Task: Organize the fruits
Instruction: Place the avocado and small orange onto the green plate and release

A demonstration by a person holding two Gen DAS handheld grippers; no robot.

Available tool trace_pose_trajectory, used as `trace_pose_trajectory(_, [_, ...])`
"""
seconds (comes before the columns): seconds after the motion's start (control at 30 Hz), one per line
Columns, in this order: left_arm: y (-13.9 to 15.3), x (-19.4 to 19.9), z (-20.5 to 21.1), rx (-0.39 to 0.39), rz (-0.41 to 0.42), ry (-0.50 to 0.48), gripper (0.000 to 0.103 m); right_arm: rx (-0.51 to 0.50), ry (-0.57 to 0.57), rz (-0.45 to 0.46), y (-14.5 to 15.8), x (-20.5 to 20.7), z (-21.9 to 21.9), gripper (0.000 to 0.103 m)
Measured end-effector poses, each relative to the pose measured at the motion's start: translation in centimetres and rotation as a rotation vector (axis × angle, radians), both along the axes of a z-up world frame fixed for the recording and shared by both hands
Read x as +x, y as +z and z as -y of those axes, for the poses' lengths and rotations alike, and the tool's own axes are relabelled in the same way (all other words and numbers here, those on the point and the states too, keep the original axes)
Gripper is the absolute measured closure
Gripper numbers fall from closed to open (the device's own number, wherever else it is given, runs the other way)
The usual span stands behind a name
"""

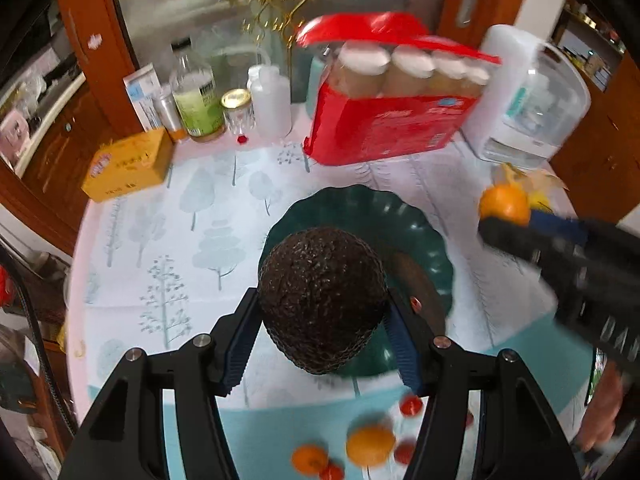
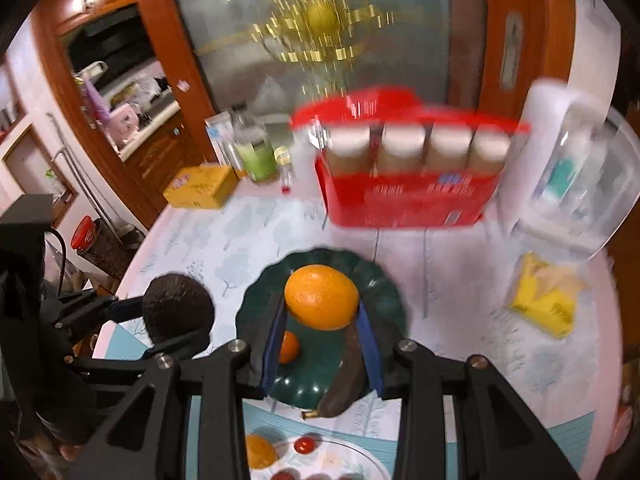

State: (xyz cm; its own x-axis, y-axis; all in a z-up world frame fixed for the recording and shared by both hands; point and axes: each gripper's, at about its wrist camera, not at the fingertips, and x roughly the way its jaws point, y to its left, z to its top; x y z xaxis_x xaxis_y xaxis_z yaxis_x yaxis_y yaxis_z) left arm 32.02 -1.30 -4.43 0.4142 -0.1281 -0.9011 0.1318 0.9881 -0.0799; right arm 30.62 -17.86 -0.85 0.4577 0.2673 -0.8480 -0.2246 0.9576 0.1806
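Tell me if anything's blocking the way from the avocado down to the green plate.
Nothing visible stands between them. The left tool holds the avocado above the green plate, where a dark banana and a small orange leave room.

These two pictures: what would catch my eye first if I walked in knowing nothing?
Probably the fruit in mid-air: the left claw grips a dark, bumpy avocado, and the right claw grips an orange, both above a dark green plate on the tree-patterned tablecloth. Behind the plate stands a bright red box holding a row of white-capped jars.
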Motion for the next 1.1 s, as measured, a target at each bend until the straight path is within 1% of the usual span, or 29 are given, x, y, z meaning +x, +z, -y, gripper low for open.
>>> trace_pose_trajectory(0.03, [-1.0, 0.6, 0.0, -0.012, -0.013, 0.008, 0.044, 0.005, 0.0, -0.015, -1.0, 0.5, -0.1, 0.067])
trace_pose_trajectory(0.1, [-3.5, 2.1, 0.0, -0.039, -0.054, 0.017, 0.044, 0.008, 0.006, -0.051, -3.8, 1.4, -0.6, 0.067])
trace_pose_trajectory(0.17, [-5.6, 3.3, 0.2, -0.026, -0.079, 0.017, 0.044, -0.005, -0.004, -0.08, -6.1, 2.3, -0.9, 0.067])
trace_pose_trajectory(0.3, [-9.2, 5.0, 0.5, -0.023, -0.113, -0.009, 0.044, 0.0, -0.024, -0.145, -10.4, 4.0, -0.9, 0.067])
trace_pose_trajectory(0.43, [-11.8, 5.7, 1.0, -0.018, -0.141, -0.042, 0.043, 0.0, -0.029, -0.187, -13.0, 5.3, -0.8, 0.067])
trace_pose_trajectory(0.5, [-12.4, 5.8, 1.0, -0.004, -0.131, -0.052, 0.043, 0.01, -0.03, -0.209, -14.0, 5.8, -0.8, 0.066])
trace_pose_trajectory(0.57, [-12.4, 5.6, 1.0, -0.001, -0.113, -0.065, 0.039, 0.012, -0.03, -0.223, -14.7, 6.0, -0.8, 0.066])
trace_pose_trajectory(0.63, [-11.9, 5.4, 1.0, -0.027, -0.095, -0.08, 0.022, 0.015, -0.028, -0.247, -15.3, 6.3, -1.1, 0.066])
trace_pose_trajectory(0.73, [-10.8, 4.9, 1.0, -0.032, -0.069, -0.087, 0.013, 0.036, -0.031, -0.239, -15.1, 6.4, -1.0, 0.062])
trace_pose_trajectory(0.77, [-10.5, 4.7, 1.0, -0.032, -0.064, -0.091, 0.013, 0.054, -0.036, -0.24, -15.0, 6.4, -0.9, 0.057])
trace_pose_trajectory(0.83, [-9.9, 4.3, 1.1, -0.031, -0.056, -0.092, 0.013, 0.07, -0.048, -0.238, -14.6, 6.3, -0.8, 0.053])
trace_pose_trajectory(0.97, [-8.7, 3.3, 1.0, -0.044, -0.036, -0.091, 0.013, 0.072, -0.054, -0.224, -13.8, 5.9, -0.6, 0.052])
trace_pose_trajectory(1.1, [-7.0, 1.7, 0.6, -0.075, 0.019, -0.075, 0.013, 0.059, -0.069, -0.207, -12.6, 5.2, -0.1, 0.052])
